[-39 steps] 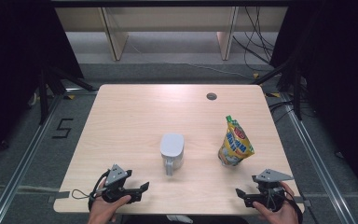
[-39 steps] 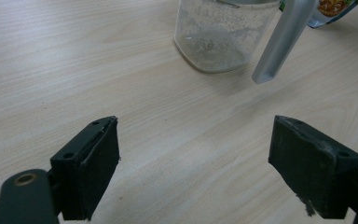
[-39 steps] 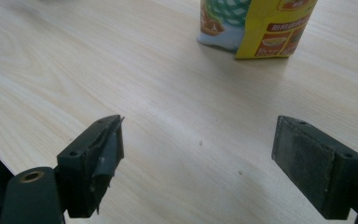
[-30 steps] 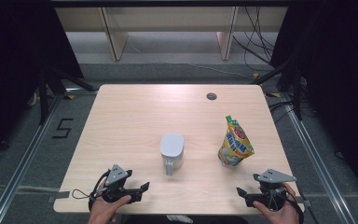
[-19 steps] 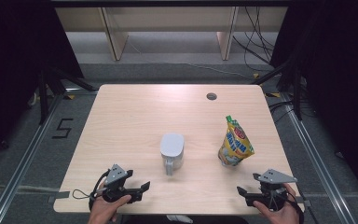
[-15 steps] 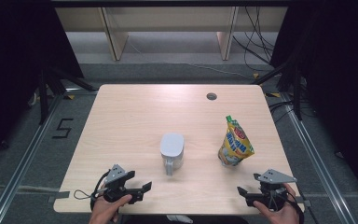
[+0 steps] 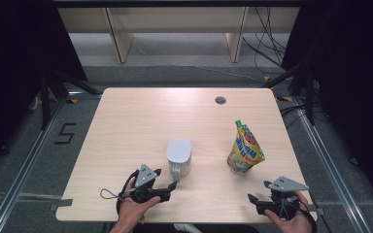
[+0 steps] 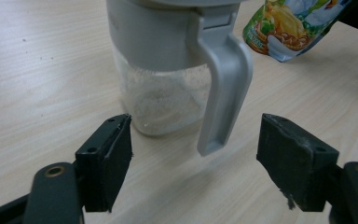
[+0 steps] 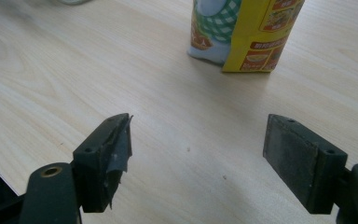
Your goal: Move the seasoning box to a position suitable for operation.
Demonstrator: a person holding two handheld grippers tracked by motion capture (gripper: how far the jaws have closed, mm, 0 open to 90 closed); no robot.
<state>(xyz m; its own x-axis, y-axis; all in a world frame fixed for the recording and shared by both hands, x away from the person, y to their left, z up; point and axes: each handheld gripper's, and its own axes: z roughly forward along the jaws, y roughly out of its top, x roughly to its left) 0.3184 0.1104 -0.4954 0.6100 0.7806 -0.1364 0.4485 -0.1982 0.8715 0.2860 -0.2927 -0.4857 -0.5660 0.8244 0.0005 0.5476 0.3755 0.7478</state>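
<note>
A: Left gripper view: jug (image 8: 168,60) is cut off at the top edge, lid not readable. Pouch (image 8: 293,25) clipped at the top right, print partly gone.

B: Contents of the jug?

A: Whitish stuff behind the clear wall, can't tell what. Handle (image 8: 223,93) blocks part of the body.

B: Right gripper view?

A: Pouch (image 9: 247,32) cropped at the top, bottom part only. Label text is too small to read.

B: High view?

A: Forearms cut by the bottom edge. Right gripper (image 7: 260,203) has its plate and the hand over it, jaws hard to make out. Pouch (image 7: 245,148) lettering illegible. Dark spot (image 7: 220,100) near the desk's (image 7: 141,116) far edge too small to identify.
</note>
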